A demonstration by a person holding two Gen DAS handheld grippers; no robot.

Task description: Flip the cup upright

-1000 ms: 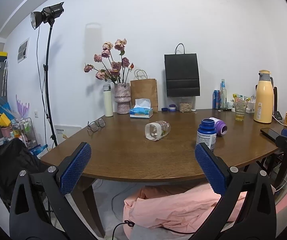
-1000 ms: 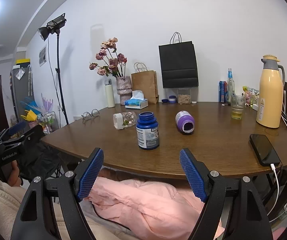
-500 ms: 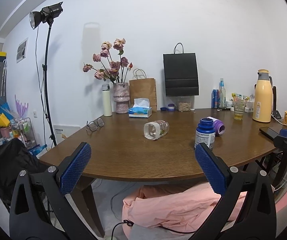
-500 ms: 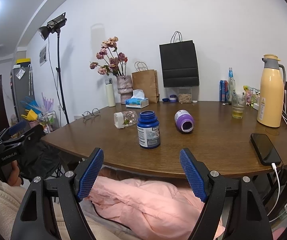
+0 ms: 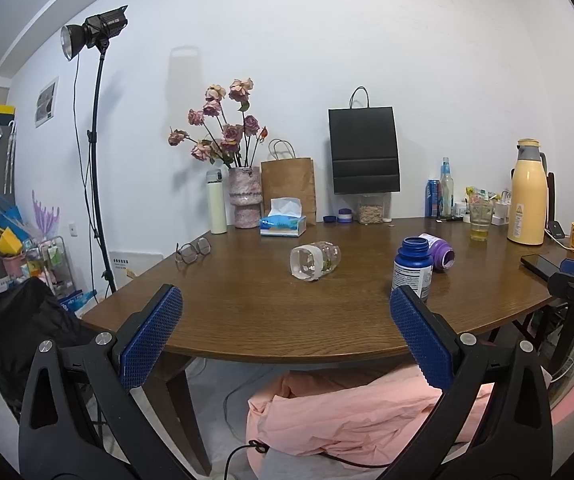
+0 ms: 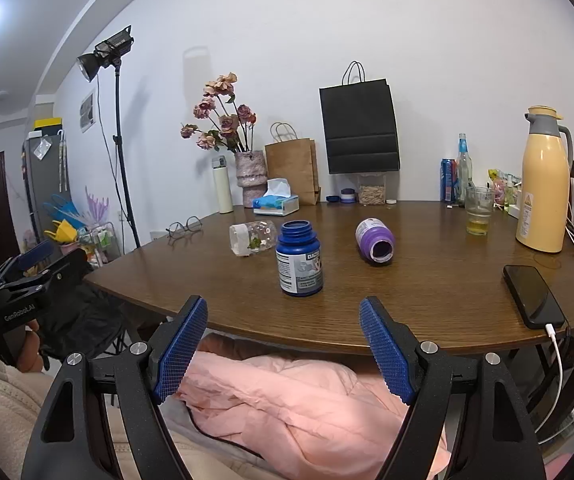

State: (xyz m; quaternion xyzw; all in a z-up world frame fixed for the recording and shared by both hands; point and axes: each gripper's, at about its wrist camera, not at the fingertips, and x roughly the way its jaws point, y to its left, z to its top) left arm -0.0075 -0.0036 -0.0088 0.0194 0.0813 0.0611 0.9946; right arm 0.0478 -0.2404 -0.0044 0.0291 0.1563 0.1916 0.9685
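Observation:
A clear plastic cup [image 5: 315,261] [image 6: 253,237] with a white band lies on its side near the middle of the brown table [image 5: 247,304] [image 6: 427,292]. A purple container [image 5: 439,252] [image 6: 375,242] also lies on its side to the right of it. Between the two stands an open blue bottle [image 5: 415,266] [image 6: 299,260], upright. My left gripper [image 5: 285,300] hangs open in front of the table's near edge, short of the cup. My right gripper [image 6: 284,308] is open too, just before the edge and facing the blue bottle. Neither holds anything.
Along the back stand a flower vase [image 5: 244,200], a tissue box [image 5: 283,222], paper bags [image 5: 363,152] and a yellow thermos [image 6: 543,184]. Glasses [image 5: 193,249] lie at the left, a glass of liquid [image 6: 478,210] and a charging phone [image 6: 533,296] at the right. Pink cloth [image 6: 287,400] lies below the edge.
Both grippers stay open and almost still. The right wrist view has drifted very slightly. Nothing on the table has moved.

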